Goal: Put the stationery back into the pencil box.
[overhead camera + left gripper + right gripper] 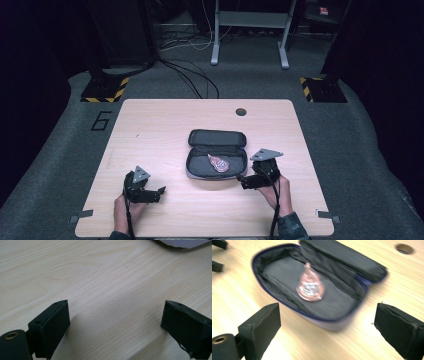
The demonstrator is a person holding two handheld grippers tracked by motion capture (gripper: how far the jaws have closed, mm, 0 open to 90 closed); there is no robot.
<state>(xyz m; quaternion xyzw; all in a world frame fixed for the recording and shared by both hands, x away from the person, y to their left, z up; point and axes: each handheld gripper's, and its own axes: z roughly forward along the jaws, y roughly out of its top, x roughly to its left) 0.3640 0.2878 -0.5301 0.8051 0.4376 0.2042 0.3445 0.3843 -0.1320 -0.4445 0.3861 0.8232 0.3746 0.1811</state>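
A black zip case [217,138] lies open in the middle of the wooden table [150,125], lid folded back. A small red-and-white wrapped packet [218,163] rests inside it, also seen as the packet [310,285] on the case's dark lining [337,302]. My right gripper [243,181] hovers just right of the case's near corner; in its own view the right gripper [327,325] is open and holds nothing. My left gripper [161,192] sits at the front left, apart from the case. Its own view shows the left gripper [115,320] open over bare wood.
A round cable hole [241,111] is in the table's far edge. A corner of the case [182,243] shows at the top of the left gripper view. Beyond the table are floor cables [190,75] and a grey stand [250,30].
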